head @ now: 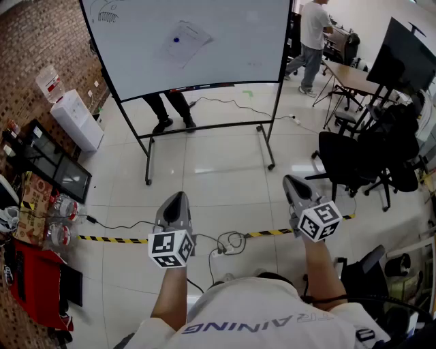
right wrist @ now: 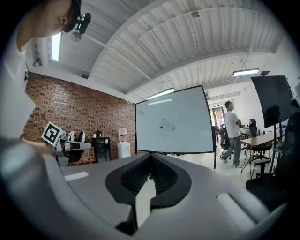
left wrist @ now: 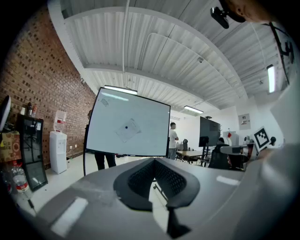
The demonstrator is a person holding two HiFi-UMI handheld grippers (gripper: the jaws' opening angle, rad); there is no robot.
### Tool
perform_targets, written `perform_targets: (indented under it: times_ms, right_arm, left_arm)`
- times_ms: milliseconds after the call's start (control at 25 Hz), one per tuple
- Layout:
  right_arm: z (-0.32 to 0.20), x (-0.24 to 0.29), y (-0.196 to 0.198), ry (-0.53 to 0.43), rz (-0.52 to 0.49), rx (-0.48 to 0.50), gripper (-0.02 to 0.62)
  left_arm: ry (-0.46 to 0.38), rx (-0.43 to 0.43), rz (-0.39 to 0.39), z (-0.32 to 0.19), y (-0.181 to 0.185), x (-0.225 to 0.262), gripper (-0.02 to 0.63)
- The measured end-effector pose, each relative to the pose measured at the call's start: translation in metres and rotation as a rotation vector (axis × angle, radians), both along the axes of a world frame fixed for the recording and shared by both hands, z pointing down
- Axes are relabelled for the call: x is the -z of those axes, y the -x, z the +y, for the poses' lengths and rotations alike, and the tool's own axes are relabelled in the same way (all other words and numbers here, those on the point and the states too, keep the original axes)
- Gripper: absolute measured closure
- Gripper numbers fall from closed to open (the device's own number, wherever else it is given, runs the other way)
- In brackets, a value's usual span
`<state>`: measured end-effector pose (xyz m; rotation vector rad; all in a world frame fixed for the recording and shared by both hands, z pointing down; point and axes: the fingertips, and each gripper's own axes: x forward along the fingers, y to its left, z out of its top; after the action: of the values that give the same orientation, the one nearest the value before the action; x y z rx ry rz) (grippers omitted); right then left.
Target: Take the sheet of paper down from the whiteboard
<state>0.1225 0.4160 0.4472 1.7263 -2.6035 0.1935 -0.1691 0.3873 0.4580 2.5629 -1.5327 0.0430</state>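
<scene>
Tiled floor (head: 204,153) separates paper (head: 185,41) on the whiteboard (head: 245,41) from both clenched, empty hand-held grippers (head: 176,199) (head: 292,182).

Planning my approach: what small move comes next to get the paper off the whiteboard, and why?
Probably step toward the whiteboard: the sheet of paper hangs there under a blue magnet, far ahead of the left gripper and right gripper, both with jaws shut.

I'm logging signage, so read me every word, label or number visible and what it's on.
"AINING", start hidden, on the person's white shirt.
Too small to read: the scribble on the whiteboard, the sheet of paper, the water bottle's red label.
</scene>
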Motion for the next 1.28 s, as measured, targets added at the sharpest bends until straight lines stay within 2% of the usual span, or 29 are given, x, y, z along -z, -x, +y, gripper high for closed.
perform_targets:
  times_ms: [240, 600, 840, 1080, 1280]
  right_arm:
    - [-0.031, -0.016, 0.021, 0.018, 0.015, 0.013, 0.588]
    - [-0.099, -0.031, 0.019, 0.041, 0.003, 0.063, 0.588]
    - [-0.175, -0.031, -0.008, 0.033, -0.027, 0.126, 0.588]
    - [-0.254, -0.018, -0.059, 0.028, -0.037, 0.195, 0.588]
    - [-0.296, -0.012, -0.083, 0.025, -0.048, 0.234, 0.588]
  left_arm:
    - [0.030, 0.008, 0.024, -0.031, 0.017, -0.024, 0.603]
    - [0.055, 0.063, 0.024, -0.085, 0.018, -0.037, 0.603]
    - [0.047, 0.113, 0.002, -0.145, -0.015, -0.030, 0.603]
    - [0.011, 0.172, 0.003, -0.216, -0.069, -0.002, 0.603]
    - [0.009, 0.209, -0.004, -0.252, -0.090, 0.010, 0.603]
